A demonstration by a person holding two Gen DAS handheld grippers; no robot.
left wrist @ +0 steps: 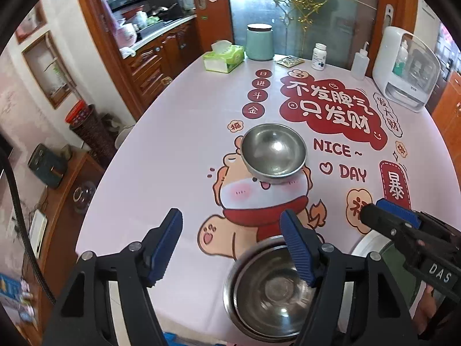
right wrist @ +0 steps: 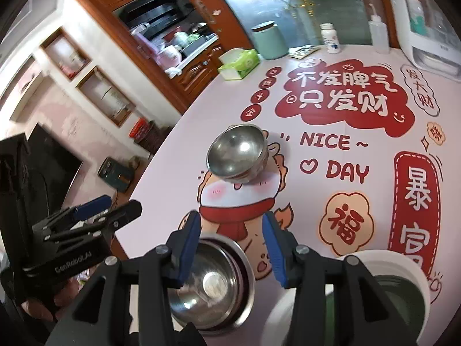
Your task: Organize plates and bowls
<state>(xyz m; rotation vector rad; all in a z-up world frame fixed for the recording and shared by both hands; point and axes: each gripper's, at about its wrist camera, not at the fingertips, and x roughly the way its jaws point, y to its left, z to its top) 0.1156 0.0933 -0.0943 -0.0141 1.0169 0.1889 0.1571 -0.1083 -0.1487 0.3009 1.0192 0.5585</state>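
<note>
A small steel bowl [left wrist: 273, 152] stands on the table's printed cloth [left wrist: 178, 150], mid-table; it also shows in the right wrist view [right wrist: 236, 152]. A larger steel bowl [left wrist: 268, 291] sits at the near edge, seen also in the right wrist view [right wrist: 213, 285]. A white dish with a dark green inside [right wrist: 403, 276] lies at the near right. My left gripper [left wrist: 232, 248] is open, its right finger over the large bowl's rim. My right gripper [right wrist: 232, 248] is open above the large bowl's far rim, holding nothing.
At the far edge stand a tissue box [left wrist: 223, 57], a green canister [left wrist: 259, 41], a pill bottle [left wrist: 319, 56], a squeeze bottle [left wrist: 360, 63] and a white appliance [left wrist: 406, 69]. Wooden cabinets [left wrist: 155, 66] lie beyond the left edge.
</note>
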